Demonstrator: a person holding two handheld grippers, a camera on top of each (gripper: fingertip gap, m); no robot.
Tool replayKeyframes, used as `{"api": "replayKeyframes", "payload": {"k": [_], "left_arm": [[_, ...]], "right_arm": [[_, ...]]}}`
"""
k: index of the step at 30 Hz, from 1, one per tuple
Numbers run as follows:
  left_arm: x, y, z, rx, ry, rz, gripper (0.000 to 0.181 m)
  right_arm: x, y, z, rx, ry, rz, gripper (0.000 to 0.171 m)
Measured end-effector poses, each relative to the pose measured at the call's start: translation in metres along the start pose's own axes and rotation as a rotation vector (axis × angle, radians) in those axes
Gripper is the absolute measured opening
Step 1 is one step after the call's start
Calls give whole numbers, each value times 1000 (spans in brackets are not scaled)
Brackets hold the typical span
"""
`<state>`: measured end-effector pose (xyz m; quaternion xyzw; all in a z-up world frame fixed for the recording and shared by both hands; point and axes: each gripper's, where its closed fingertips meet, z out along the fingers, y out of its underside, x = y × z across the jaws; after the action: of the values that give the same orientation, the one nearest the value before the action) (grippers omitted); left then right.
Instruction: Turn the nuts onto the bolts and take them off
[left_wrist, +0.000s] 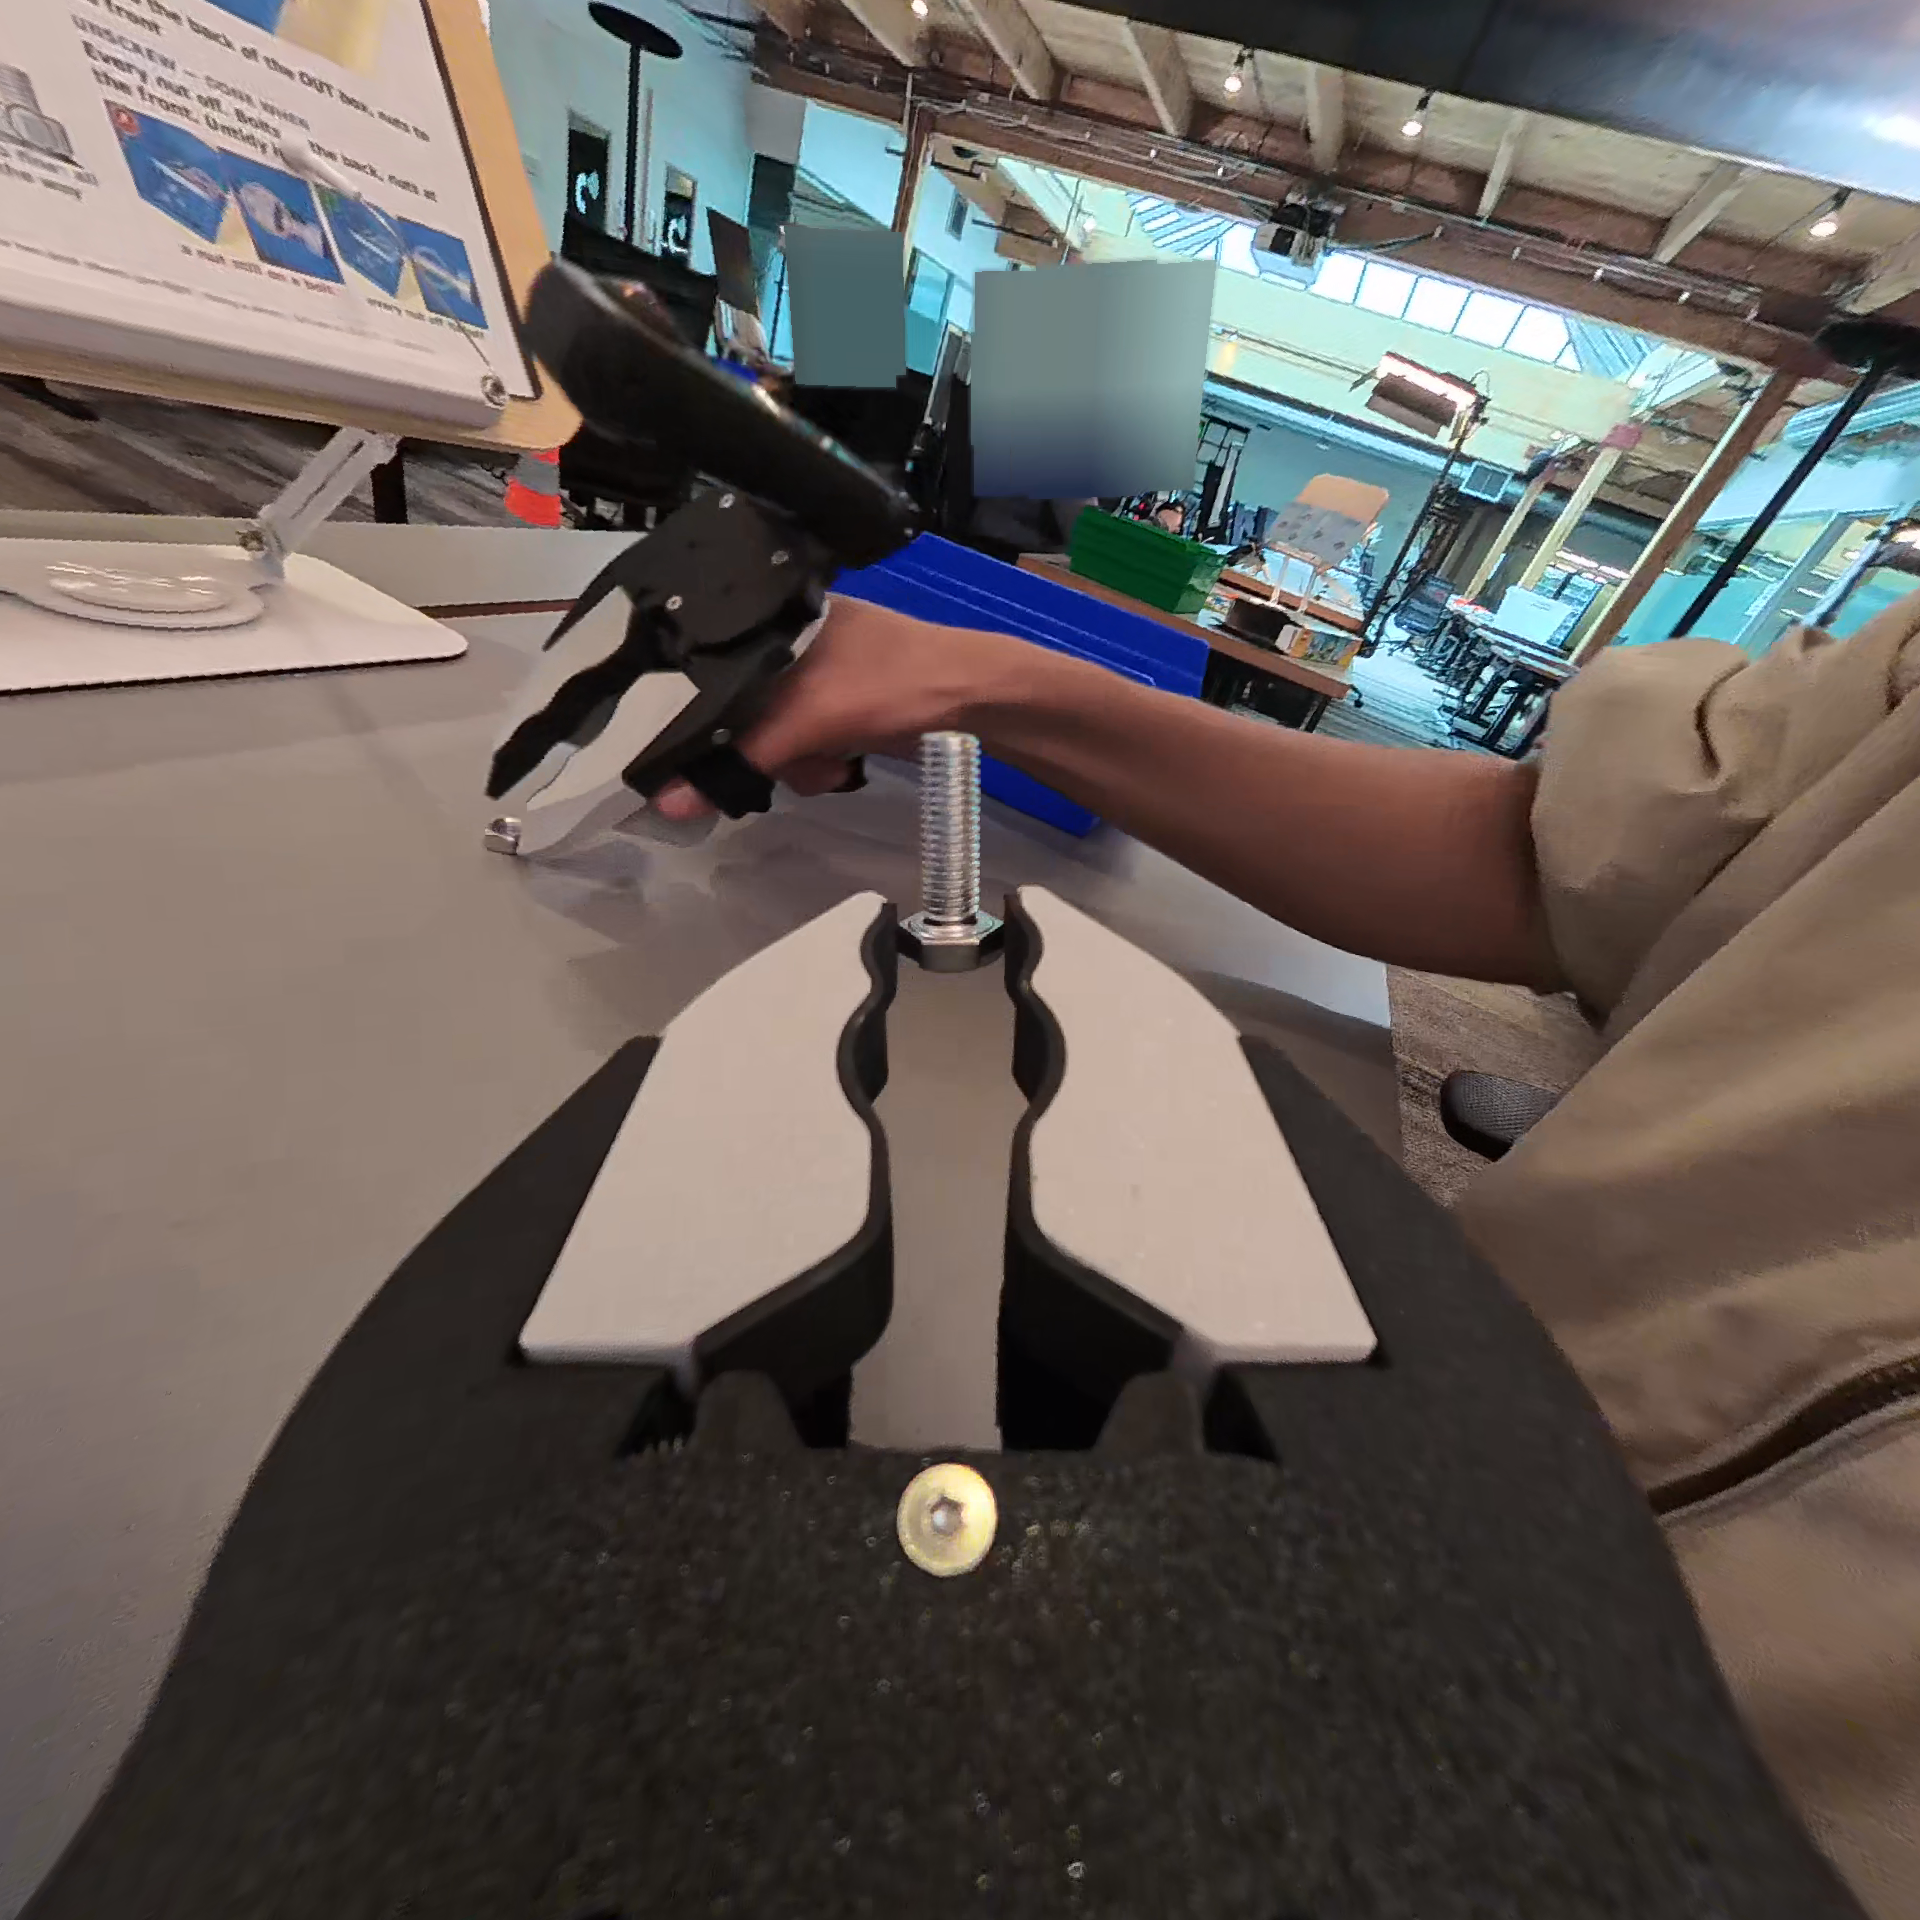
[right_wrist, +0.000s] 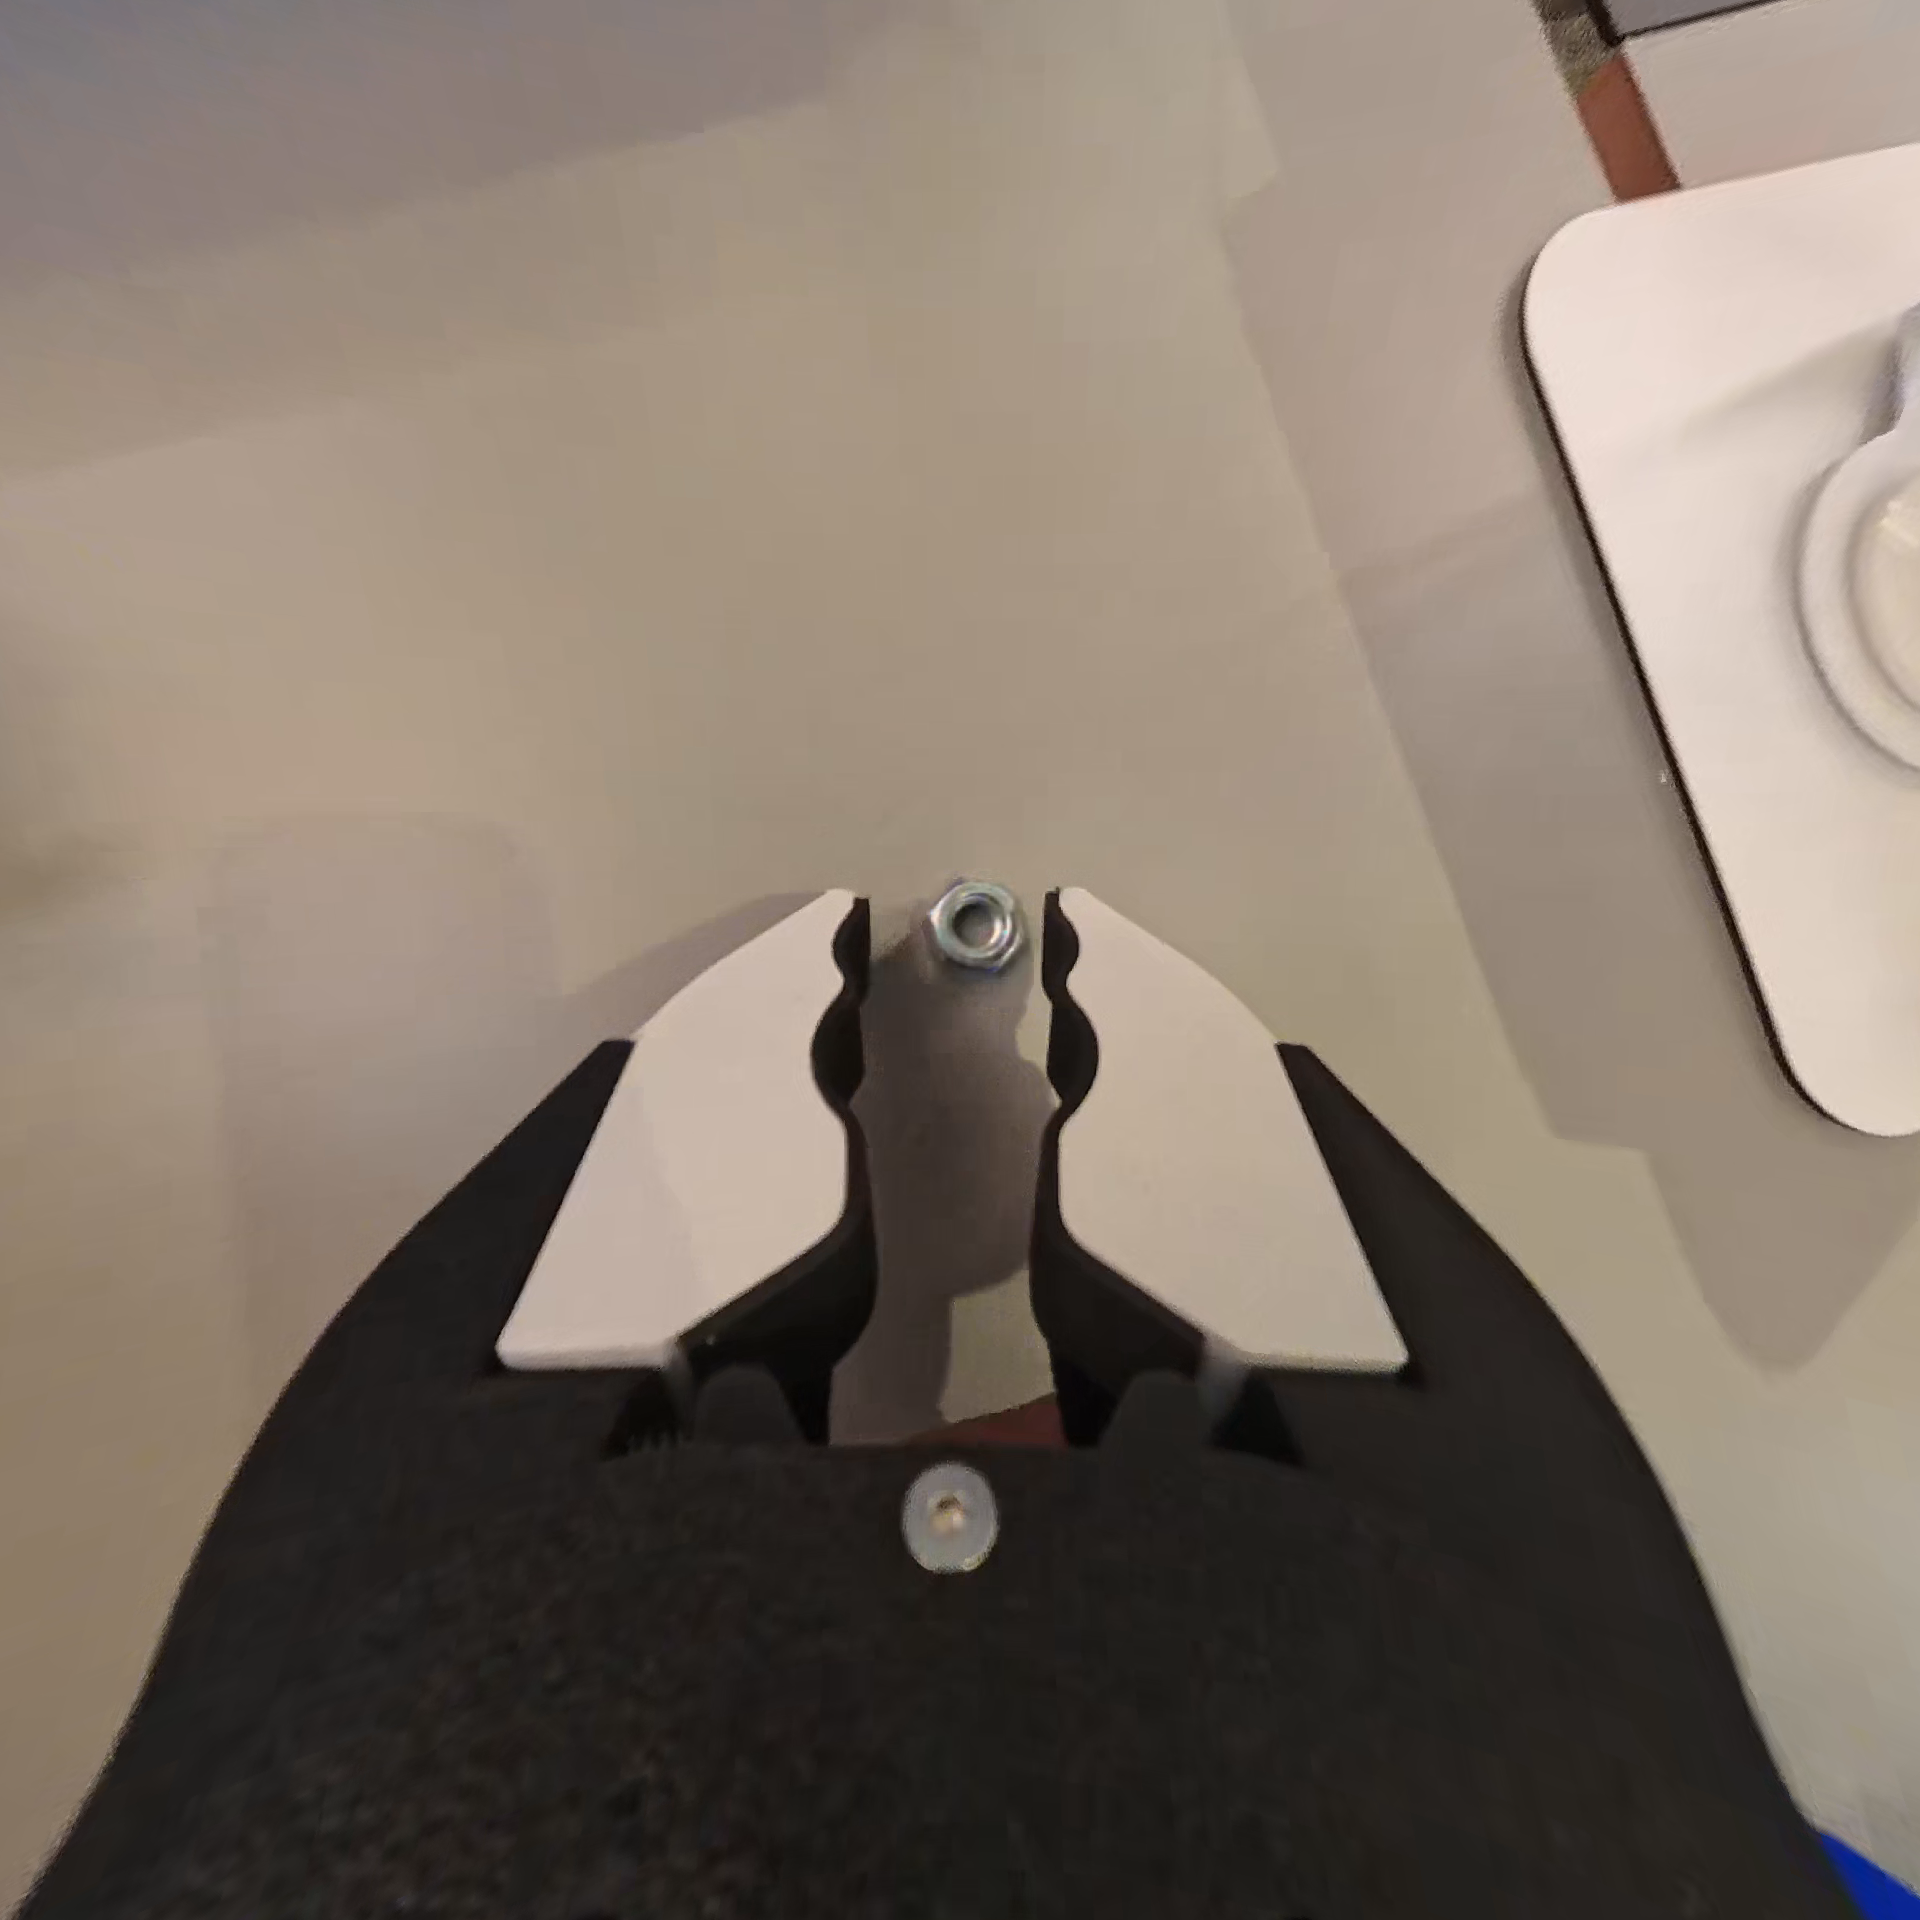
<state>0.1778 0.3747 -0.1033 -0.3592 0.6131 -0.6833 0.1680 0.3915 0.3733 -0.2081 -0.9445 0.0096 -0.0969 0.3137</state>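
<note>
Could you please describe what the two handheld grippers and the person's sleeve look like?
Both the left gripper and right gripper have a broad, rough black body with a silver round-headed screw in the middle. Their jaws are pale grey plates edged inside with wavy black pads. From the side, the right gripper shows a black pistol-style handle. The person wears a loose khaki sleeve, pushed up the forearm. No cables show.
</note>
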Motion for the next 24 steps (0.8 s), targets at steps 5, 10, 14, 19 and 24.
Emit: {"api": "replayKeyframes", "payload": {"k": [5,10,14,19,24], "left_arm": [[-1,-1,-2,15,19,-15,19],[-1,1,0,4,34,-25,19],[-3,0,1,-8,25,-21,19],[-7,-3,5,-43,-3,19,19],[1,-4,13,-100,6,88,19]], "right_arm": [[10,4,9,-9,-35,38,30],[2,5,7,0,-126,40,18],[-18,-15,-27,124,-101,-45,17],[-67,-47,-107,368,-51,-140,18],[-114,-46,-158,522,-92,-146,17]]}}
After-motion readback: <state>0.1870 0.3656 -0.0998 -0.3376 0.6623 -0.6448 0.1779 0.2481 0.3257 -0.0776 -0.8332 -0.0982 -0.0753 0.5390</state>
